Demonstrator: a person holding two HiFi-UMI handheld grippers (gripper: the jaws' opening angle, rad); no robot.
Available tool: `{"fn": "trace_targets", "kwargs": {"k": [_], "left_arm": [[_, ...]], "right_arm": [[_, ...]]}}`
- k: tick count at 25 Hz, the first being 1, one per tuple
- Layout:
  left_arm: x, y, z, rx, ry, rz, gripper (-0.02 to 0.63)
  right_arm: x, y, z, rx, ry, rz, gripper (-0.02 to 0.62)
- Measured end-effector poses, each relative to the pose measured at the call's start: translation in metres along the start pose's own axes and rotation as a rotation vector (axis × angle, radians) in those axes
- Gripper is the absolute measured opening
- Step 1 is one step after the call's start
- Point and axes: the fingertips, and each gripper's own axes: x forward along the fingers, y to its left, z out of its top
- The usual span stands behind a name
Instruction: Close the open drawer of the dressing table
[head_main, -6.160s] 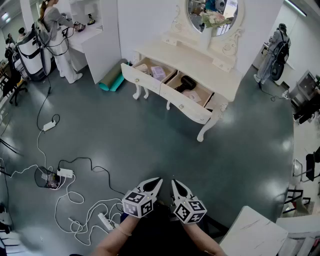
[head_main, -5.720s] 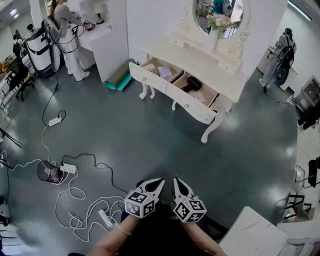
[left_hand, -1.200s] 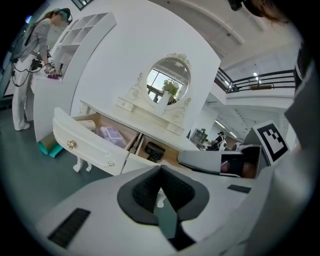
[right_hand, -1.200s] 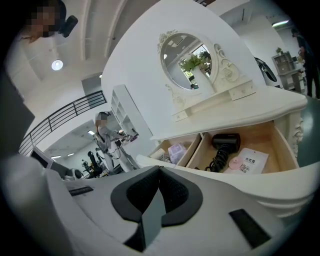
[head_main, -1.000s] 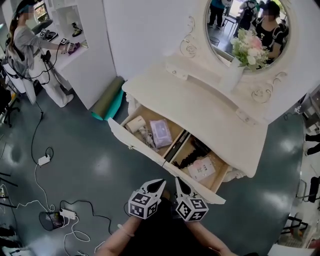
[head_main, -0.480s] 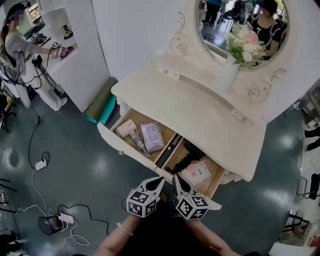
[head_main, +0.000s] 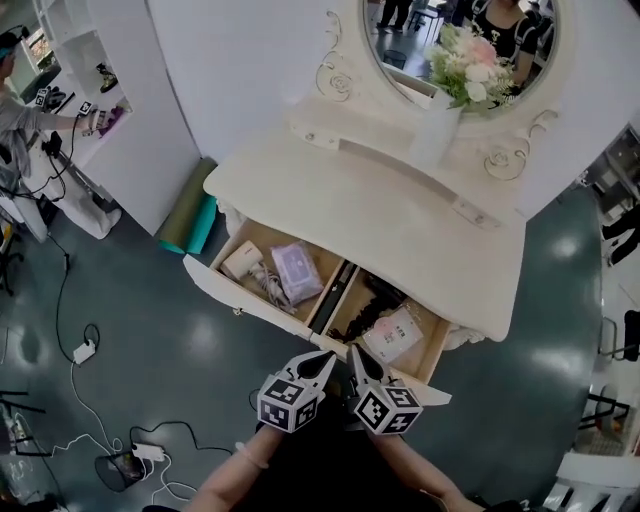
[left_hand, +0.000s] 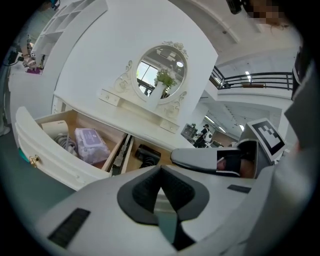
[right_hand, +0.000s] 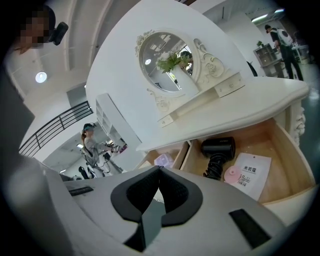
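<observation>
The white dressing table (head_main: 400, 220) has both drawers pulled out. The left drawer (head_main: 215, 290) holds a white hair dryer (head_main: 243, 262) and a purple pack (head_main: 297, 270). The right drawer (head_main: 430, 385) holds a black hair dryer (right_hand: 218, 148) and a white packet (right_hand: 252, 175). My left gripper (head_main: 326, 358) and right gripper (head_main: 353, 351) are side by side, both shut and empty. Their tips lie over the right drawer's front panel near its left end; whether they touch it I cannot tell. In the gripper views, the left gripper (left_hand: 161, 170) and right gripper (right_hand: 159, 171) show their pads meeting.
An oval mirror (head_main: 460, 40) and a white vase of flowers (head_main: 435, 130) stand at the table's back. A green rolled mat (head_main: 190, 220) lies by the wall on the left. Cables and power strips (head_main: 130, 455) lie on the grey floor at lower left. A person (head_main: 20, 110) stands at white shelves, far left.
The view has closed in from across the room to right in front of the dressing table. The grippers' tips now reach the right drawer's front; both stayed shut.
</observation>
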Motion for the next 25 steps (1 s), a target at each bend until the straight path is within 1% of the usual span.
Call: {"fn": "trace_targets", "kwargs": {"k": [7, 12, 16, 21, 25], "left_arm": [[0.002, -0.004, -0.002, 0.062, 0.107, -0.123, 0.026], [0.004, -0.006, -0.008, 0.100, 0.172, -0.187, 0.026], [0.005, -0.002, -0.019, 0.121, 0.245, -0.210, 0.026], [0.007, 0.006, -0.032, 0.156, 0.343, -0.225, 0.026], [0.010, 0.008, -0.041, 0.162, 0.386, -0.242, 0.026]], "right_arm": [[-0.011, -0.008, -0.001, 0.046, -0.071, -0.141, 0.015], [-0.021, -0.015, -0.014, 0.061, -0.079, -0.245, 0.015], [-0.029, -0.019, -0.028, 0.080, -0.068, -0.314, 0.015], [-0.033, -0.024, -0.052, 0.114, -0.029, -0.392, 0.015], [-0.035, -0.033, -0.063, 0.128, -0.010, -0.441, 0.015]]}}
